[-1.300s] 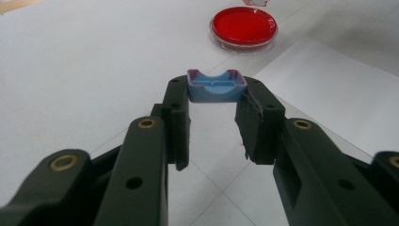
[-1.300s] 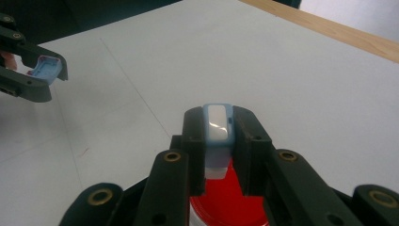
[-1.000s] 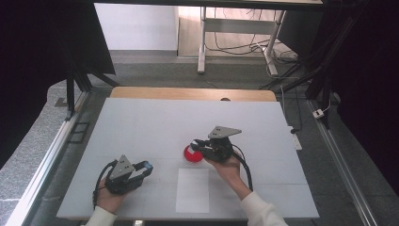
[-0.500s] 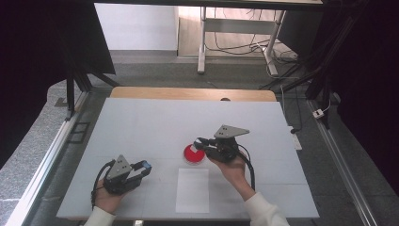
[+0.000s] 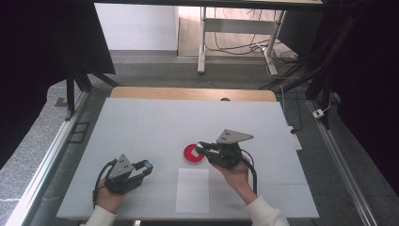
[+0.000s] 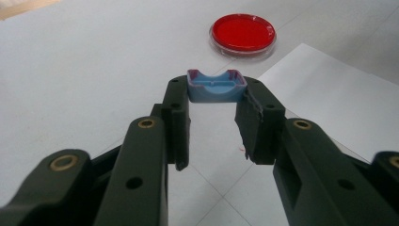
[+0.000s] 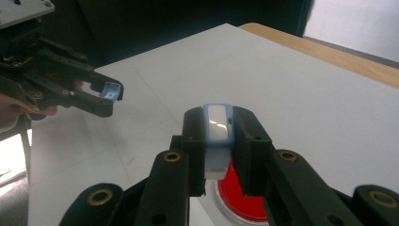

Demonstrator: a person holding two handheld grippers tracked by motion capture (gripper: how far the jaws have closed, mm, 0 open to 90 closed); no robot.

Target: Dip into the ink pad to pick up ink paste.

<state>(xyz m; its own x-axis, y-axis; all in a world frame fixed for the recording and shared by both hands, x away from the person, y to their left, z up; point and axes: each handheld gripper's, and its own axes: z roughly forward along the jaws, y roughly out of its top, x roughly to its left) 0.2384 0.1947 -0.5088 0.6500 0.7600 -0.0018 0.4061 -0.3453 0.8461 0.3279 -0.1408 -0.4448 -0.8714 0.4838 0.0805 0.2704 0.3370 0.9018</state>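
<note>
A red round dish (image 5: 192,155) lies on the white table (image 5: 155,122), just left of my right gripper (image 5: 201,147). That gripper is shut on a small blue-rimmed white piece (image 7: 216,126) and hovers over the dish (image 7: 247,200). My left gripper (image 5: 147,166) rests near the table's front left, shut on a small blue cap-like piece (image 6: 216,87) at its fingertips. From the left gripper view the dish (image 6: 242,34) lies ahead, clear of the jaws. In the right gripper view the left gripper (image 7: 107,94) shows farther off with its blue piece.
A white sheet of paper (image 5: 193,189) lies flat at the front middle, between the two hands, and shows as paper (image 6: 339,99) to the right of the left jaws. A wooden strip (image 5: 193,93) edges the table's far side.
My right gripper has drifted a little to the right and risen with its blue and white piece. The left gripper and the red dish have stayed put.
</note>
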